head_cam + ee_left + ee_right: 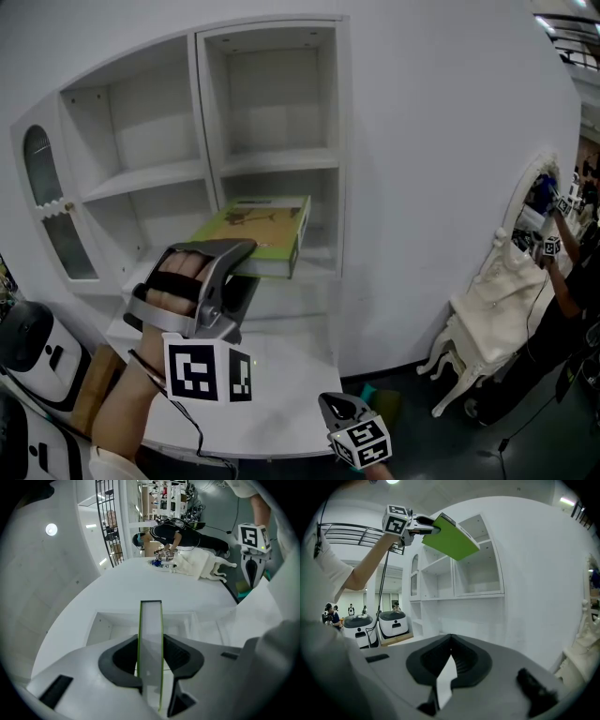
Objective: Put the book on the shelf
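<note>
While the left tool [246, 259] [151, 660] [420, 524] clamps the green book [258, 225] [151, 630] [452, 538] by one short edge, its jaws pressing on the two covers, the book lies flat with its cover up. It is in the air in front of the white shelf unit [272, 161] [480, 581] and above the white desk [281, 394]. Its far end points toward the lower right compartment. The right tool [330, 405] [450, 640] hangs low at the desk's near edge, well apart from the book, its jaws closed together on nothing. A white ornate chair [487, 300] stands to the right of the wall.
</note>
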A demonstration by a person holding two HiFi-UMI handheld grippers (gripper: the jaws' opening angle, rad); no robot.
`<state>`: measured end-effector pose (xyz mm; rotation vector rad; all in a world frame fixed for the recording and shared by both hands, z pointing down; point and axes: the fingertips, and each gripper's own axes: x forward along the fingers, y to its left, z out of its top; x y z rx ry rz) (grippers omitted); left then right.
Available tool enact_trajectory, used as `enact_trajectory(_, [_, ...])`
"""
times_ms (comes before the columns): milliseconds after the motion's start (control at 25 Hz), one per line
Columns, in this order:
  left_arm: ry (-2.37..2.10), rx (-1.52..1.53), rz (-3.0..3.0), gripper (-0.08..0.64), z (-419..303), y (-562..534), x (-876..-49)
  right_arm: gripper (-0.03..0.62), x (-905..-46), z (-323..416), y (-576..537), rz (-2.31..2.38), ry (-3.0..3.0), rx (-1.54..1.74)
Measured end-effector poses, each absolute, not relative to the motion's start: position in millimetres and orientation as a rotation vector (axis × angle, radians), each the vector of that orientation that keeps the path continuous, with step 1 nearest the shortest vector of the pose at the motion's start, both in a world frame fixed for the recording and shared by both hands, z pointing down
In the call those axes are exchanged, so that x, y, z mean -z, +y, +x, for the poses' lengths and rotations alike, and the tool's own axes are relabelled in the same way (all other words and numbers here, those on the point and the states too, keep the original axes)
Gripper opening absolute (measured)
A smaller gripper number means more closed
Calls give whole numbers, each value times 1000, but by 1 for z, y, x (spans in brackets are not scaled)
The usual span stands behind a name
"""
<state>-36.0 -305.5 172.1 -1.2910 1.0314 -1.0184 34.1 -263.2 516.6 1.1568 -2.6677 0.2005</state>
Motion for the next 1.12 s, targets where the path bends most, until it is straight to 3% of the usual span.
enact_trajectory(680, [1065,928,-1210,152,-19,-309,-92,12,-517,53,-262,1196,-2640,-195])
enact_trajectory(1120, [1092,997,-1213,152,-22,-366,-99,12,-523,72,-260,1239,-2619,-220])
